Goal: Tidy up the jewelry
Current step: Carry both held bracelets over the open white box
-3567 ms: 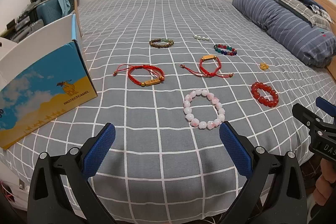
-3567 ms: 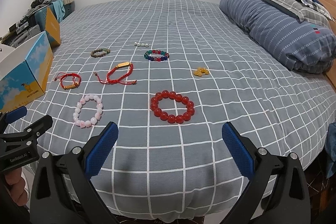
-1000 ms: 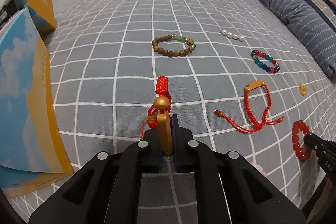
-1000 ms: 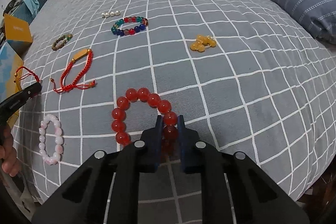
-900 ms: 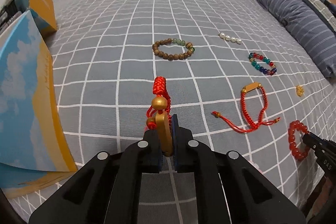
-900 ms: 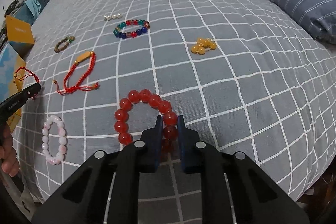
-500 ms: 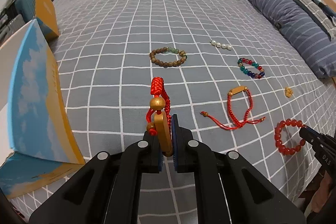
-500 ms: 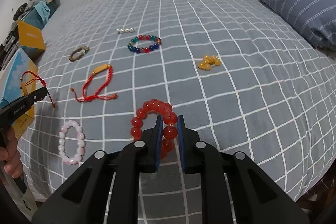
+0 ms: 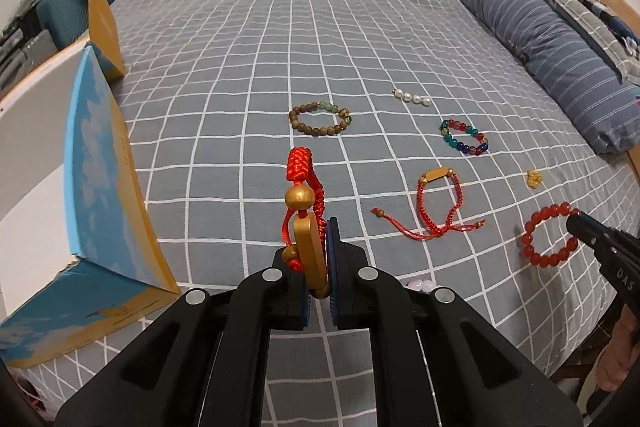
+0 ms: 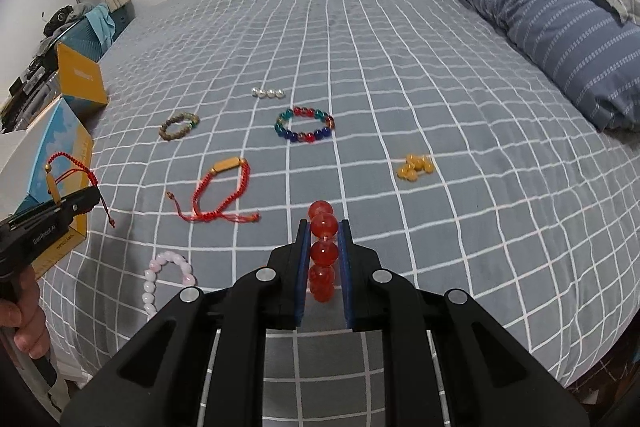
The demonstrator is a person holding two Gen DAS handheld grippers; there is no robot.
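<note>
My left gripper (image 9: 318,227) is shut on a red cord bracelet with a gold bar (image 9: 306,223) and holds it above the bed; both show at the left of the right wrist view, the bracelet (image 10: 60,167) hanging from the gripper (image 10: 94,197). My right gripper (image 10: 324,227) is shut on a red bead bracelet (image 10: 322,251), lifted off the bed; it hangs from that gripper (image 9: 572,219) in the left wrist view (image 9: 548,239). A second red cord bracelet (image 9: 436,207), a wooden bead bracelet (image 9: 320,119), a multicolour bead bracelet (image 9: 464,137), pearls (image 9: 412,97), a yellow charm (image 9: 534,179) and a pink bead bracelet (image 10: 168,275) lie on the bed.
An open blue and yellow box (image 9: 100,187) stands on the bed at the left, its lid flap (image 9: 102,23) raised. A striped blue pillow (image 9: 560,55) lies along the right. The grey checked bedspread (image 9: 280,27) drops off at the near edge.
Both grippers have risen and pulled back, each lifting its bracelet off the bed. The red bead bracelet now hangs edge-on between the right gripper's fingers.
</note>
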